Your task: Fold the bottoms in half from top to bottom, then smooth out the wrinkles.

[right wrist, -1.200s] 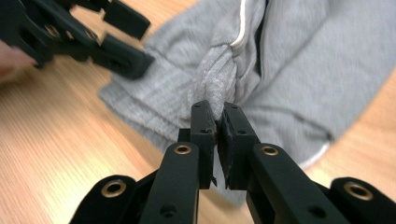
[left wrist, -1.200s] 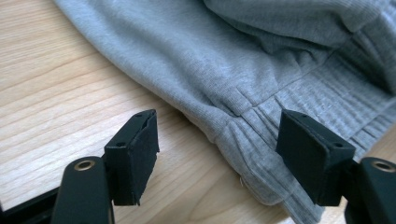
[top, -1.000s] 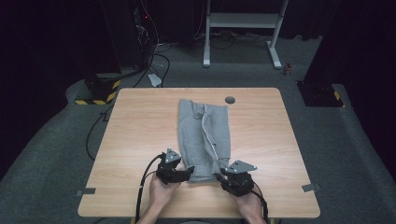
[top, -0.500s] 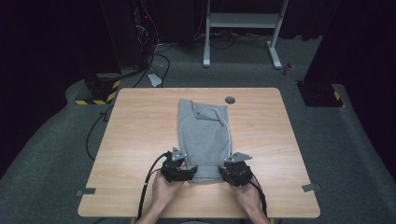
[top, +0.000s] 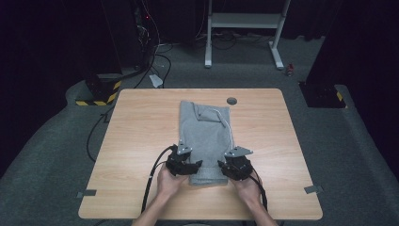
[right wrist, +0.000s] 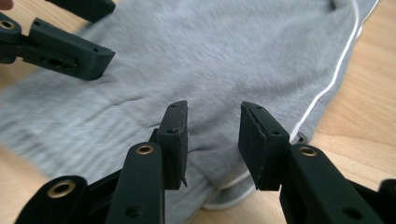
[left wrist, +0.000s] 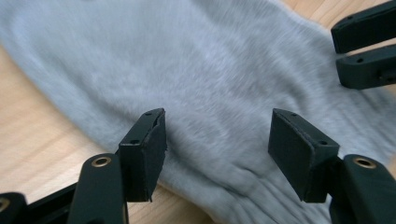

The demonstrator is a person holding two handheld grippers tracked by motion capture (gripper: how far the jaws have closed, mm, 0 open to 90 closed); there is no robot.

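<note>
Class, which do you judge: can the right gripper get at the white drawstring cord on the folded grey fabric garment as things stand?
Probably yes. The right gripper is open beside the white drawstring cord, which lies exposed along the folded grey fabric garment edge, nothing covering it.

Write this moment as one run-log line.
left claw: open, closing, over grey garment hem | right claw: open, opening, over hem | table: garment flat

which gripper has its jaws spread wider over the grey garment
The left gripper: a broad gap of grey garment shows between its pads. The right gripper stands narrower.
</note>
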